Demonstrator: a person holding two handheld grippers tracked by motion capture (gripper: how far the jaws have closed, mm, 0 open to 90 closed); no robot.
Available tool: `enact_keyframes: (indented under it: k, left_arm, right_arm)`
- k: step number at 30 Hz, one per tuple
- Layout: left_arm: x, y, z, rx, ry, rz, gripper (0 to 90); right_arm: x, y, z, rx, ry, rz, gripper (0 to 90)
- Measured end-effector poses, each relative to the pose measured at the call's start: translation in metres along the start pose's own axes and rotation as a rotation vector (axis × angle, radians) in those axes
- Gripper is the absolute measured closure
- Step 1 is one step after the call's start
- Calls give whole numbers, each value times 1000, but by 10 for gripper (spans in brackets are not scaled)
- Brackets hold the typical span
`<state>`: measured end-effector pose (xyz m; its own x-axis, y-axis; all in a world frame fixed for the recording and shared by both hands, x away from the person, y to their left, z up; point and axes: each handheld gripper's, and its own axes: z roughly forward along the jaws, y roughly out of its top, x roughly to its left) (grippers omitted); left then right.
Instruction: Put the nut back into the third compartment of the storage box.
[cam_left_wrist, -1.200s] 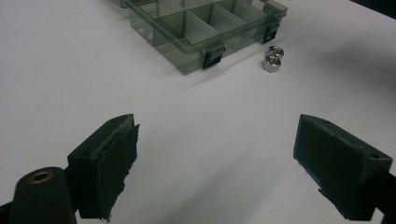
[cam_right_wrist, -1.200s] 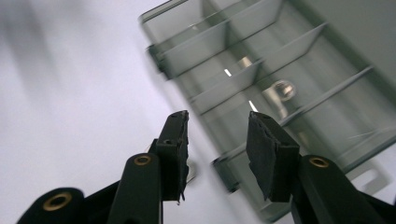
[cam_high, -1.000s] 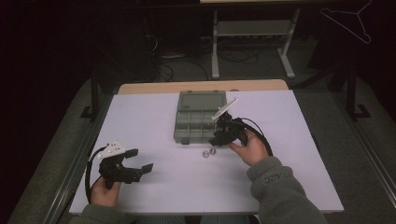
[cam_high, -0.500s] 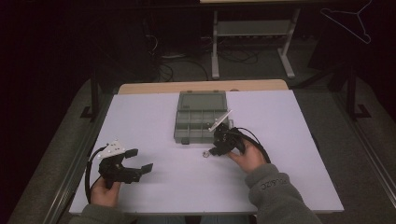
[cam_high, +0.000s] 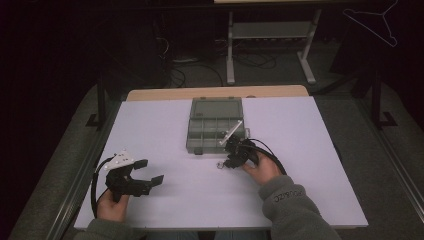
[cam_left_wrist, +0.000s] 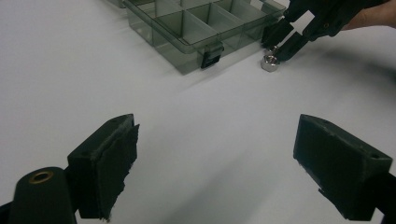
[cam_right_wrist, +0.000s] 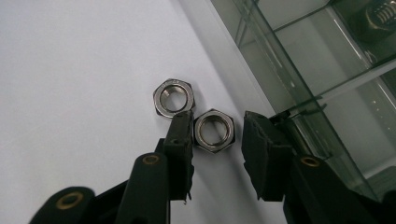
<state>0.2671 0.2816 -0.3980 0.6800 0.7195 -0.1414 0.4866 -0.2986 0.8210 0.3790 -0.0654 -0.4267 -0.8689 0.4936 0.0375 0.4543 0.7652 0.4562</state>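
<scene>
The right tongs (cam_right_wrist: 212, 135) are spread a little around one nut (cam_right_wrist: 214, 130) lying on the white surface (cam_high: 300, 150), just beside the clear box (cam_high: 215, 125). A second nut (cam_right_wrist: 173, 97) lies close by. Next they likely squeeze and lift. The left tongs (cam_left_wrist: 215, 154) sit wide apart. A second ago, the right tongs were up by the box.

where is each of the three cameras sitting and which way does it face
High view: above the person's side, facing forward and down on the white table; both forearms, left gripper, right gripper.
Left gripper view: rides the left gripper, looking across at the compartment box.
Right gripper view: rides the right gripper, looking down at two hex nuts.
Shared: box and nuts.
</scene>
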Motion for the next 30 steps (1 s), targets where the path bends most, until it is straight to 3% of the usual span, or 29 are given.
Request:
enact_keyframes:
  k: [8,17,24,30]
  left_arm:
    - [0,0,0,3,-1,5,130]
    - [1,0,0,6,0,4,130]
    - [0,0,0,8,-2,7,130]
    - [0,0,0,8,-2,6,130]
  right_arm:
    - [0,0,1,0,-11,-13,684]
    - [-3,-1,-1,-1,25,7,692]
    - [-3,1,-13,-49,66,29,692]
    - [-9,7,-25,-62,66,32,692]
